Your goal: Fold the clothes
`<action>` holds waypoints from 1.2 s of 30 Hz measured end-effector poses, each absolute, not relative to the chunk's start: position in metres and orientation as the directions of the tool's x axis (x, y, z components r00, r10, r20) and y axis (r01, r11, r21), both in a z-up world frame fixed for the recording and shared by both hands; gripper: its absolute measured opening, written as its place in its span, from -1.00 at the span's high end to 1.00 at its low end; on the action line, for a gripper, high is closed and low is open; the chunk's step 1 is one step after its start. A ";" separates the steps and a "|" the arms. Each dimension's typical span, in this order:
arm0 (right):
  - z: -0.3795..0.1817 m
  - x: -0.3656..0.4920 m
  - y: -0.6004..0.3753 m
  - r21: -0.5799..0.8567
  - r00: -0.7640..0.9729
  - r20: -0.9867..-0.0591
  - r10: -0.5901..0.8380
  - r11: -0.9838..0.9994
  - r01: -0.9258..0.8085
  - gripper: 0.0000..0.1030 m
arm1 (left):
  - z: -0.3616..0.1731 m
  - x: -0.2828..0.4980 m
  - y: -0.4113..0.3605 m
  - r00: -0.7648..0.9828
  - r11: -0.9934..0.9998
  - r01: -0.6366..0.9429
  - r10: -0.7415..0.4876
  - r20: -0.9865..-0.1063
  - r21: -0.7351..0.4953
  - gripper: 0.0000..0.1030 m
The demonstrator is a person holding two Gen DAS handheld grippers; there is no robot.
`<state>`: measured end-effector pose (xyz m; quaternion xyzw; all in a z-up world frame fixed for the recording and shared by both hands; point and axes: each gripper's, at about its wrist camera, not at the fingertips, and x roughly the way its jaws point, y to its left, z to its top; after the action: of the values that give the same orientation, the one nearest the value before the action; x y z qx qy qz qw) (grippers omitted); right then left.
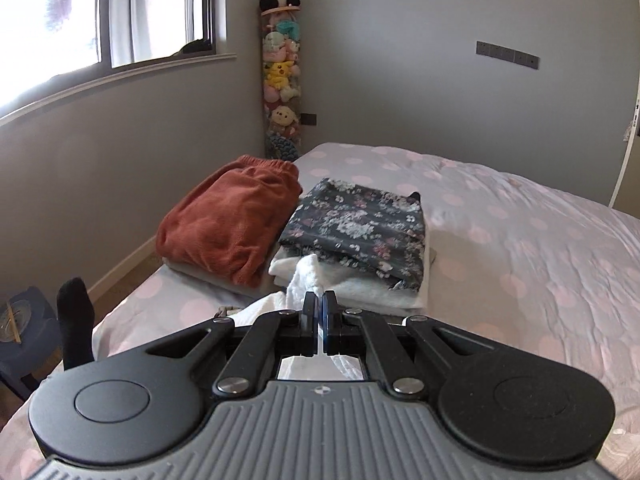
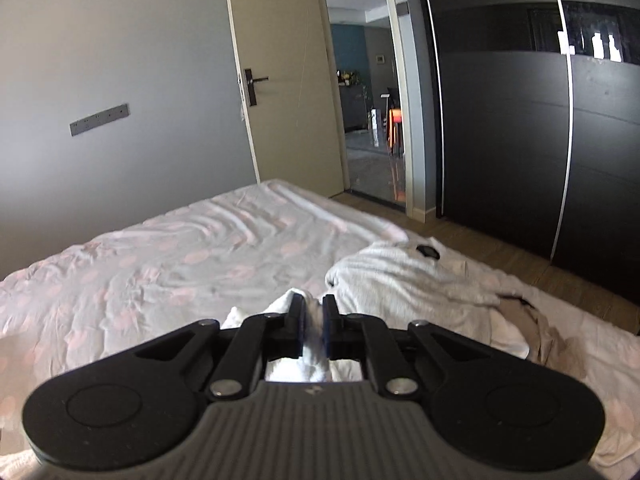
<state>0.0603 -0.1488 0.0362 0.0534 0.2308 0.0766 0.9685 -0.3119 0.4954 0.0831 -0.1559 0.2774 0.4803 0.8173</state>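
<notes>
My left gripper (image 1: pixel 319 298) is shut on a fold of a white fluffy garment (image 1: pixel 300 280), whose cloth pokes out ahead of the fingertips and hangs below them. My right gripper (image 2: pixel 313 304) is shut on another part of the white garment (image 2: pixel 312 344), pinched between its pads. More white fluffy cloth (image 2: pixel 404 280) lies crumpled on the bed to the right, with a small dark patch on it. Ahead of the left gripper are two folded stacks: a rust-red garment (image 1: pixel 232 220) and a dark floral garment (image 1: pixel 356 228) on top of white folded pieces.
The bed (image 2: pixel 180 252) has a pale sheet with pink dots. A beige garment (image 2: pixel 548 332) lies at its right edge. A black sock (image 1: pixel 76 320) sticks up at the left. Beyond the bed are a tube of plush toys (image 1: pixel 282 76), a window, an open door and a dark wardrobe (image 2: pixel 520 128).
</notes>
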 end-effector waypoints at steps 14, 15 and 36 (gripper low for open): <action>0.004 0.029 -0.145 0.112 0.831 -0.525 0.184 0.983 -0.147 0.20 | 0.031 -0.328 0.497 0.336 0.482 -0.876 0.647 -0.684 0.026 0.99; 0.007 0.028 -0.144 0.110 0.833 -0.520 0.189 0.982 -0.154 0.20 | 0.029 -0.328 0.498 0.333 0.479 -0.877 0.646 -0.687 0.025 0.99; -0.113 0.086 0.078 0.248 0.306 -0.802 0.513 0.752 -0.610 0.17 | -0.021 -0.306 0.527 0.223 0.453 -0.887 0.588 -0.777 0.088 0.99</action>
<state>0.0859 0.0784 -0.1129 -0.0512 0.4753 0.3481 0.8064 -0.3058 0.5271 -0.0212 -0.1921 0.3892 0.4866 0.7582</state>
